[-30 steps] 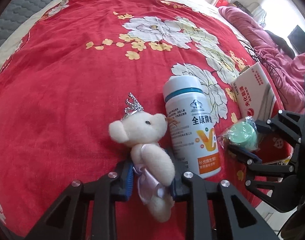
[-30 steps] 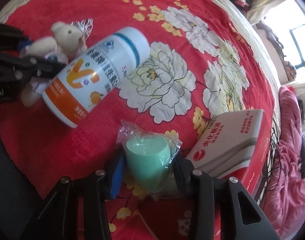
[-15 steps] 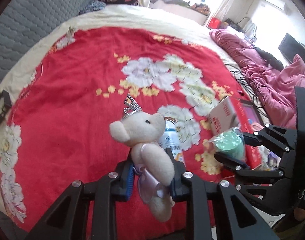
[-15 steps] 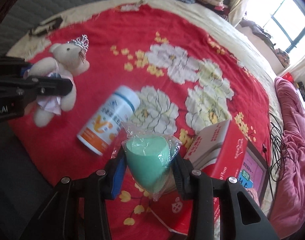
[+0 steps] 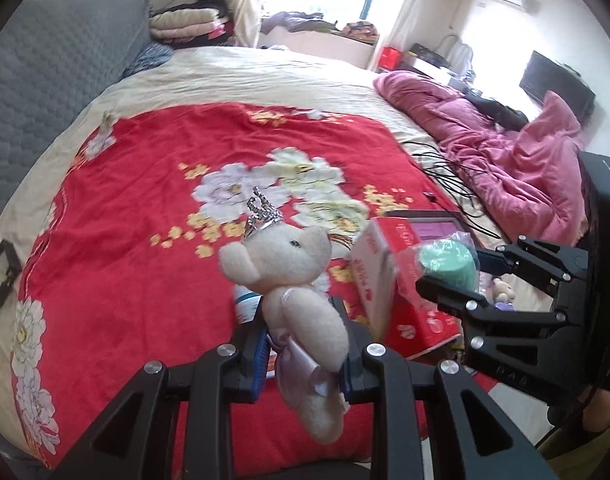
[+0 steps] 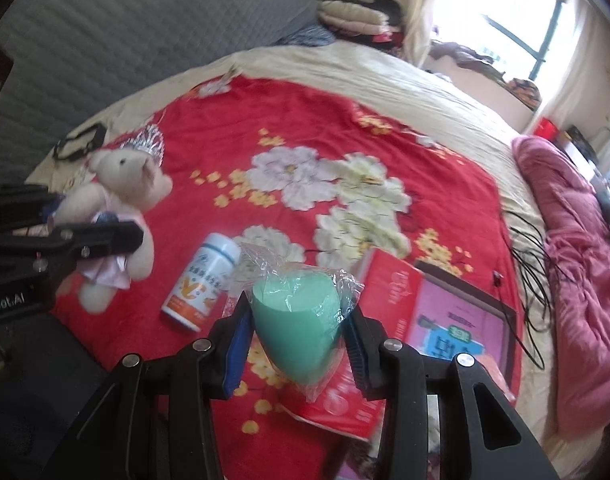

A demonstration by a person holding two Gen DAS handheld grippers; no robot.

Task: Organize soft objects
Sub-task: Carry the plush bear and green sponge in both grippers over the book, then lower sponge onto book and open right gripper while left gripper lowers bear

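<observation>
Carry both soft things clear of the bed with the squeeze steady, since plush and foam give and can slip if the hold relaxes. On the left, the left gripper (image 5: 303,338) is clamped on the waist of a cream teddy bear (image 5: 293,280) with a silver tiara and lilac skirt, hanging above the red floral blanket (image 5: 137,208). On the right, the right gripper (image 6: 299,342) pinches a mint-green sponge egg (image 6: 297,328) in crinkly clear wrap, above the red box (image 6: 393,288); the white supplement bottle (image 6: 203,282) lies between.
</observation>
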